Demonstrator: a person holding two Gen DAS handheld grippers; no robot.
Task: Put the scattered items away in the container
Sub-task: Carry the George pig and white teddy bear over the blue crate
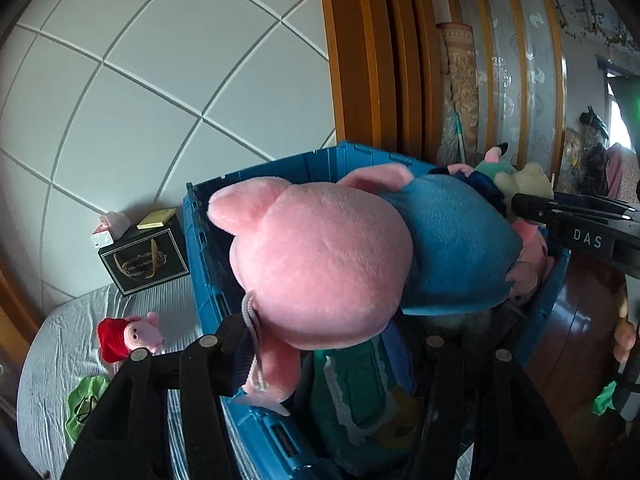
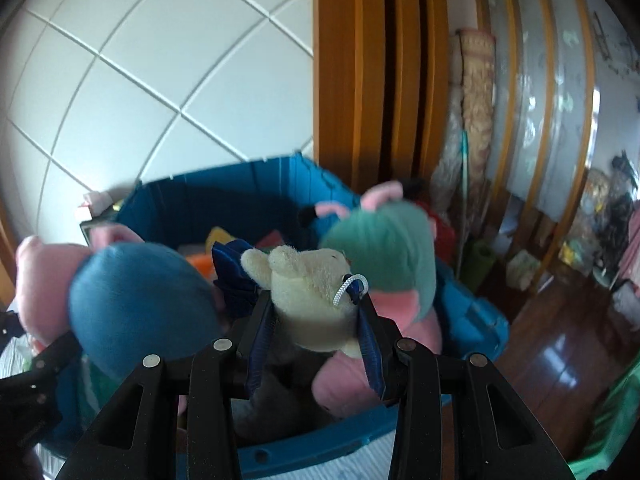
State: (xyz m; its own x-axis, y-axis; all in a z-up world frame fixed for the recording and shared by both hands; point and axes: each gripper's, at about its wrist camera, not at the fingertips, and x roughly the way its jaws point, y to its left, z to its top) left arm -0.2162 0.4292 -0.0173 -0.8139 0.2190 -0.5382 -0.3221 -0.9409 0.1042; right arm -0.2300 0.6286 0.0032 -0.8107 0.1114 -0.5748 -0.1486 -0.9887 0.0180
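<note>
**Desk:** So, what is each gripper carrying over the bin?

**Photographer:** Over the blue plastic crate (image 1: pixel 256 168), the left gripper (image 1: pixel 340 344) holds a large pink pig plush in a blue dress (image 1: pixel 332 256). Its left finger (image 1: pixel 236 344) presses on the pig's arm beside a white cord loop (image 1: pixel 252 344). The right finger sits in shadow under the body, so contact on that side cannot be made out. The pig's head fills the middle of the left wrist view and its body hangs above the crate's open top.

**Desk:** And the right hand?

**Photographer:** The right gripper (image 2: pixel 316 320) is clamped on a small cream plush (image 2: pixel 308 288), both blue-padded fingers (image 2: pixel 262 340) pressed against its sides. A white cord loop (image 2: pixel 350 286) shows at the top of that toy. It hangs over the crate's near rim (image 2: pixel 304 452).

**Desk:** What already lies in the crate?

**Photographer:** A pig plush in a teal dress (image 2: pixel 384 252) rests against the far right side, with pink plush parts below it and bright foam pieces (image 2: pixel 240 240) deeper in. A teal fabric item (image 1: pixel 360 392) lies beneath the left gripper.

**Desk:** Anything still outside?

**Photographer:** Yes. On the striped grey bedsheet (image 1: pixel 52 360) left of the crate sit a small pig plush in a red dress (image 1: pixel 128 336), a green cloth item (image 1: pixel 84 404) and a black gift box (image 1: pixel 144 260) against the white tiled wall (image 1: pixel 160 60).
</note>
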